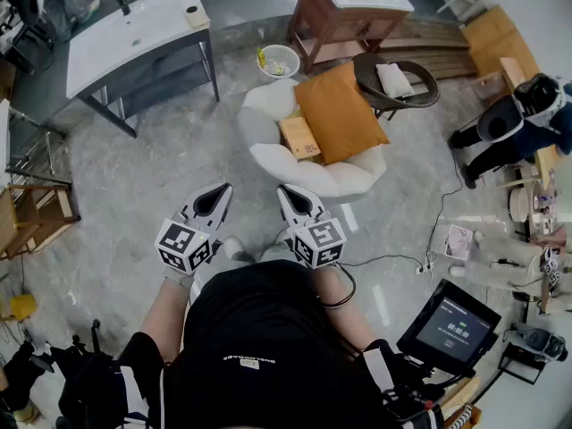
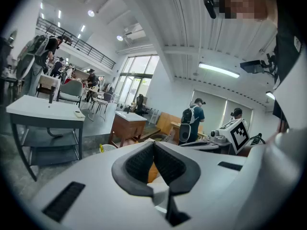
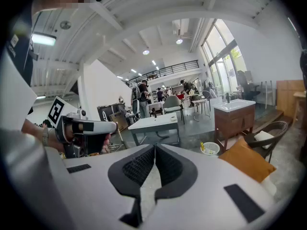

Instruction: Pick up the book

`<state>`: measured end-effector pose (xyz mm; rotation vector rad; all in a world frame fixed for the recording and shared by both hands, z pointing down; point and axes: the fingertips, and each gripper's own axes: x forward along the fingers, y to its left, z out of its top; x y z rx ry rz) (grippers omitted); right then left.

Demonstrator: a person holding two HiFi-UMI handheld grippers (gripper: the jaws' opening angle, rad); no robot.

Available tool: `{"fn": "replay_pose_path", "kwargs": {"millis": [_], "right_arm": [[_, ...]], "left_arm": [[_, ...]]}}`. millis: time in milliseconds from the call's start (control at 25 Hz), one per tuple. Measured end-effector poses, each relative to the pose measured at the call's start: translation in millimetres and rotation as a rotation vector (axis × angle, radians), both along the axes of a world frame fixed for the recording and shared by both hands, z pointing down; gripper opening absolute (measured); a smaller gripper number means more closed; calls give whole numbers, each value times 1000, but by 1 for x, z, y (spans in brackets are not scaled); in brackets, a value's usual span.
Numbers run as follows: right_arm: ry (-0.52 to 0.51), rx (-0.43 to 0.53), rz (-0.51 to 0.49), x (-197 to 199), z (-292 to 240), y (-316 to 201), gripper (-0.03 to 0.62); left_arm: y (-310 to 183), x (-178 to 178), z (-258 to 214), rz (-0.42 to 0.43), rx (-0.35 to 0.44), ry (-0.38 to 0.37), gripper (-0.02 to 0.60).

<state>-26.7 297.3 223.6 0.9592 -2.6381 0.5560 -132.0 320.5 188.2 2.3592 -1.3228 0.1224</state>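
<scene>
The book [image 1: 299,137] is a tan, flat volume lying on the seat of a white armchair [image 1: 268,155], tucked against an orange cushion [image 1: 340,113]. Both grippers are held side by side over the floor, a short way in front of the chair and pointing at it. My left gripper [image 1: 217,192] has its tips together with nothing between them; its tips also meet in the left gripper view [image 2: 154,142]. My right gripper [image 1: 288,193] is likewise shut and empty [image 3: 155,145]. The orange cushion [image 3: 247,161] shows at the right of the right gripper view.
A white-topped table [image 1: 134,29] stands at the back left, with a wooden cabinet [image 1: 353,7] behind the armchair and a white basket [image 1: 279,59] between them. A wicker chair [image 1: 398,83] and a crouching person [image 1: 518,123] are at the right. A cable [image 1: 438,222] and a monitor [image 1: 450,326] lie near right.
</scene>
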Motion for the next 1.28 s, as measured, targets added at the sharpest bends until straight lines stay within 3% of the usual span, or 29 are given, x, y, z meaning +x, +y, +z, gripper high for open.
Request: {"fn": "replay_pose_path", "kwargs": {"millis": [400,760,1280], "right_arm": [[-39,136,-28,2,-40,-20,28],[-63,115,-23,50,-26,-16,28],[-159,78,81,217,-33,-88,28]], "left_arm": [[-10,19,-26,-21,104,-12,15],[-13,65,-20,-42,104,-20,15],[-90,234,-38,29,85,-86,15]]}}
